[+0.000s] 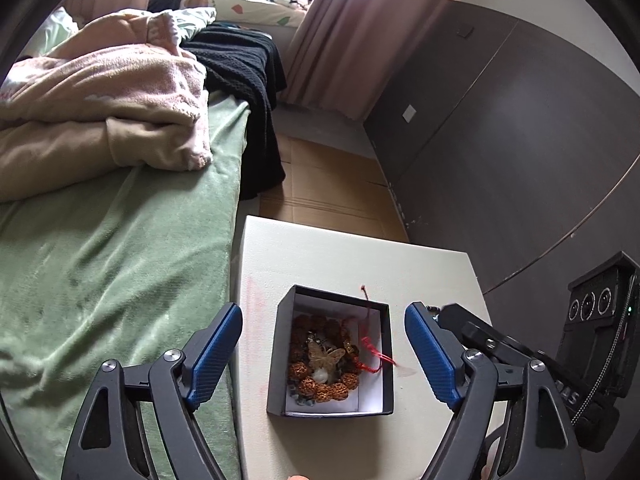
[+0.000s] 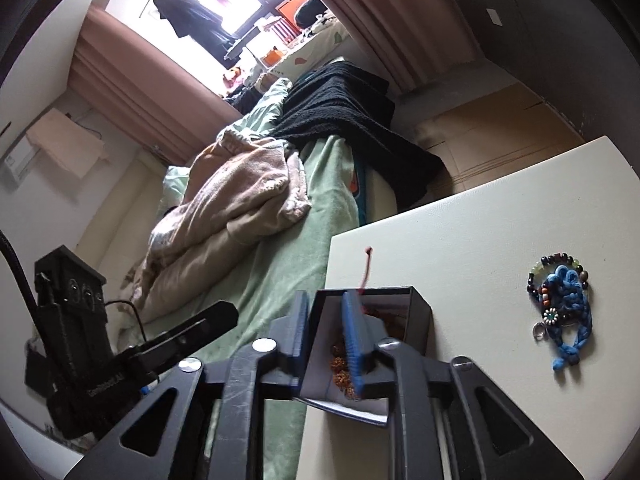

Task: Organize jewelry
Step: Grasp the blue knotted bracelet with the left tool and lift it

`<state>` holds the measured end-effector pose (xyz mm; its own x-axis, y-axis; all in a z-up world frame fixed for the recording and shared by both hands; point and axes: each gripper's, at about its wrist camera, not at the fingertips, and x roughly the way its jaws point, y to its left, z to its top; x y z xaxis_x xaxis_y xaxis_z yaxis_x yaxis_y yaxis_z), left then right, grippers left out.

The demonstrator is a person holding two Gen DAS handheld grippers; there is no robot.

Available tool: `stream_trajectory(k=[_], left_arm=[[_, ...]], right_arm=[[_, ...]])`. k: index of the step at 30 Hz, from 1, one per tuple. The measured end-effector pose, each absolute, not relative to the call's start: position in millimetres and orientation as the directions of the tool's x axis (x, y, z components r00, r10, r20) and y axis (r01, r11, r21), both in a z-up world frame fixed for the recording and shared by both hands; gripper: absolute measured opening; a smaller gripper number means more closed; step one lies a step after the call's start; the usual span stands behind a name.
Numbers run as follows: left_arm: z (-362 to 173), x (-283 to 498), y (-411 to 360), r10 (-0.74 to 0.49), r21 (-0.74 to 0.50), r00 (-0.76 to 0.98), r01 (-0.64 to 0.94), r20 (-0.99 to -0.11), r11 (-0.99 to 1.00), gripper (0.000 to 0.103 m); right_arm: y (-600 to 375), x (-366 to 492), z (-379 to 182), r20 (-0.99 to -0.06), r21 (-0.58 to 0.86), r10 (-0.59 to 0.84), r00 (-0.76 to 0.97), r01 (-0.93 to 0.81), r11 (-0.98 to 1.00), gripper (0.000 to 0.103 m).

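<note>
Jewelry here falls into 2 lots: pieces already in the box, and 1 piece outside it. Going from largest down, the cream surface (image 1: 420, 276) stands just beside a bed with a green cover (image 1: 120, 240), which lies at 9 o'clock of it in the left wrist view. The open black box (image 1: 280, 360) sits on the surface toward its near edge. Inside the box lies a ring of knobbly brown beads (image 1: 340, 390), with a gold butterfly piece (image 1: 326, 354) on top of it. A red cord (image 1: 370, 346) from the box trails over the far rim at 12 o'clock and onto the surface. In the right wrist view, at 3 o'clock of the box and well apart from it, a blue knotted beaded piece (image 2: 568, 312) lies on the bare surface.

The left gripper (image 1: 324, 356) hovers over the box with its fingers (image 1: 212, 356) spread wide on either side, touching nothing. The right gripper (image 2: 326, 332) has its fingers partly apart above the box's left wall, with nothing pressed between them.

By my judgement the work is part done: the brown beads and butterfly are stowed, while the trailing cord and the blue piece remain to be put away.
</note>
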<state>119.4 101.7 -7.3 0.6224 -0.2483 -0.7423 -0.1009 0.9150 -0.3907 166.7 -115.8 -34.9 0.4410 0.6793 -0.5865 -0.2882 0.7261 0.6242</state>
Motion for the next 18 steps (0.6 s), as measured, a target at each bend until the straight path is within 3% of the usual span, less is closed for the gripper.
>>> stream_trajectory(k=[1,2,18], left_arm=[[-8,120,100,-0.249,-0.391,0.622,-0.100,-0.743,0.915,0.084],[-8,121,98,-0.248,-0.388,0.620,-0.098,-0.744,0.916,0.084],[-14,135,34,-0.279,-0.357,0.587,-0.018,-0.760,0.934,0.084]], right_arm=[[-117,166,-36,-0.589,0.623,0.675,0.445,-0.282,0.730,0.059],[-121,166,-36,-0.580,0.629,0.676,0.454,-0.278,0.726,0.061],[-231,156,-31,-0.564,0.674,0.632,0.531,-0.146,0.724,0.062]])
